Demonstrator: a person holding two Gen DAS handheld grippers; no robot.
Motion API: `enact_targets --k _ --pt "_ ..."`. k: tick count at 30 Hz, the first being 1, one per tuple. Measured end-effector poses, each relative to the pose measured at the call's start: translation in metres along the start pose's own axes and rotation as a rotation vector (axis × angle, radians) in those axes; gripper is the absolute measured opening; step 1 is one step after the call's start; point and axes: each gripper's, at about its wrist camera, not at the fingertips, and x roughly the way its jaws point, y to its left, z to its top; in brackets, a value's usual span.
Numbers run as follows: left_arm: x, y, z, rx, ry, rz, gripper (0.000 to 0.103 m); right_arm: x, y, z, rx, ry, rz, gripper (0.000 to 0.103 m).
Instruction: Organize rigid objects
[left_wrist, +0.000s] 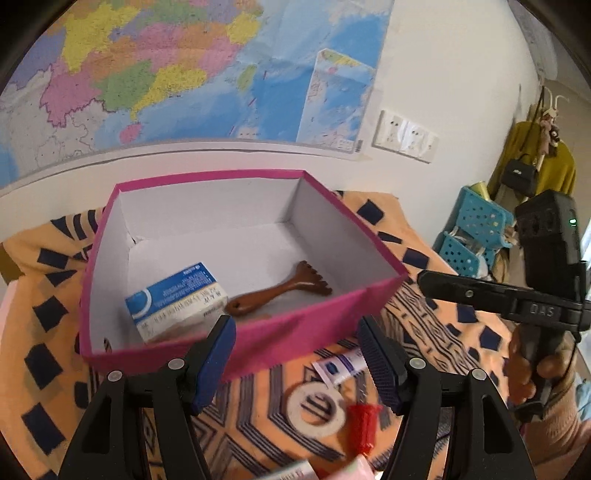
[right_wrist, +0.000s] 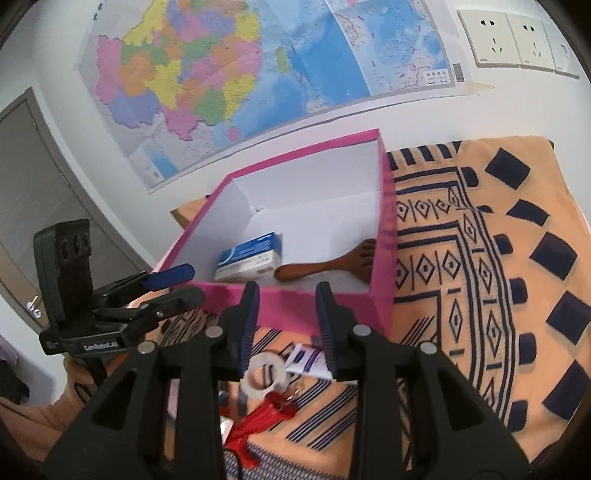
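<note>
A pink box (left_wrist: 258, 343) with a white inside sits on an orange patterned cloth (left_wrist: 424, 332), just beyond the fingertips of both grippers. Inside the box, a blue and white carton (left_wrist: 177, 301) lies toward the left finger's side, with a brown wooden scraper (left_wrist: 284, 288) just to its right.

The left gripper (left_wrist: 297, 347) hovers at the box's near wall with its fingers (left_wrist: 218, 354) spread fairly wide and nothing between them. On the cloth below and between its fingers lie a white ring of tape (left_wrist: 316, 408), a red tassel (left_wrist: 364, 421) just right of it, and a white tube (left_wrist: 341, 365) by the right finger's tip.

The right gripper (right_wrist: 288, 325) also faces the box's near wall, fingers (right_wrist: 249, 317) narrowly apart and gripping nothing. The tape ring (right_wrist: 266, 374) lies just under its left finger, the tube (right_wrist: 306, 360) under its right finger, the tassel (right_wrist: 266, 417) nearer the camera. The person's hand (left_wrist: 532, 365) holds the right gripper's handle.

A coloured map (left_wrist: 184, 66) hangs on the wall beyond the box.
</note>
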Motion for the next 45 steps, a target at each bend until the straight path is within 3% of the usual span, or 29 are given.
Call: enact_targets --k 5,21,28,41,45 --pt "-0.011 -0.010 -0.020 0.012 -0.003 -0.014 0.070 -0.002 0.002 -0.018 0.026 0.024 0.035 0.038" --pt "0.004 -0.019 -0.079 -0.012 0.126 -0.053 0.070 0.016 0.000 -0.082 0.119 0.169 0.065 0.038" --pt "0.005 -0.018 -0.085 -0.008 0.136 -0.046 0.070 0.041 0.003 -0.103 0.149 0.252 0.058 0.038" --pt "0.006 -0.017 -0.088 -0.012 0.142 -0.048 0.070 0.066 0.004 -0.105 0.207 0.257 0.027 0.043" --pt "0.008 -0.018 -0.088 -0.009 0.147 -0.055 0.070 0.066 0.002 -0.105 0.207 0.248 0.023 0.037"
